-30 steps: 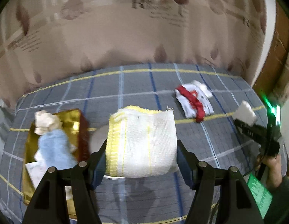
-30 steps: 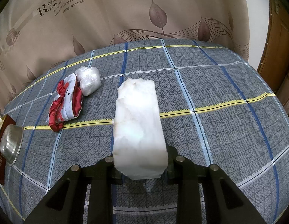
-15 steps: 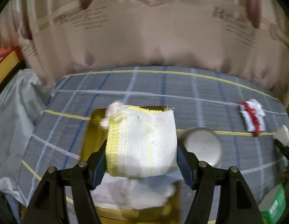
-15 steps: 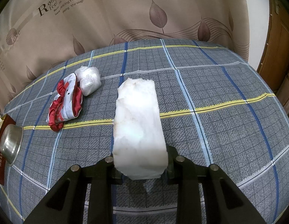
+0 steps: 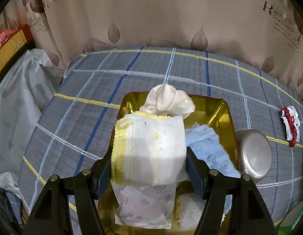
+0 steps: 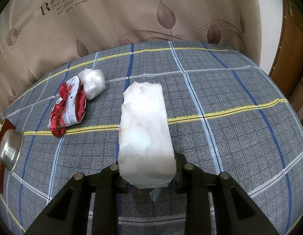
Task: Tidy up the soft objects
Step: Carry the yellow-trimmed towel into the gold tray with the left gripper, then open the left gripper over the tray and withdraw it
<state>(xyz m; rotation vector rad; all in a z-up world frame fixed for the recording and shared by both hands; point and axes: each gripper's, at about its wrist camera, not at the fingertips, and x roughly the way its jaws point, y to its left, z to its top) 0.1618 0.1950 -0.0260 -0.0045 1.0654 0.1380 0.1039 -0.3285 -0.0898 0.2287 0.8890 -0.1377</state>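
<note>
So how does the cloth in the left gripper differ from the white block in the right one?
The folded cloth is woven, white with yellow stripes; the white block is plain, with no pattern. The cloth hangs over the gold box; the block is over bare checked bedcover. Both are clamped between fingers.

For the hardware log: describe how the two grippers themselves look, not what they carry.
Both look alike. The left gripper has matte black angular finger arms with triangular cut-outs, round silver bolt heads, and dark blue pads. The right gripper has the same black arms and silver bolts; its pad colour is hidden. No cables, markings or sleeves show.
</note>
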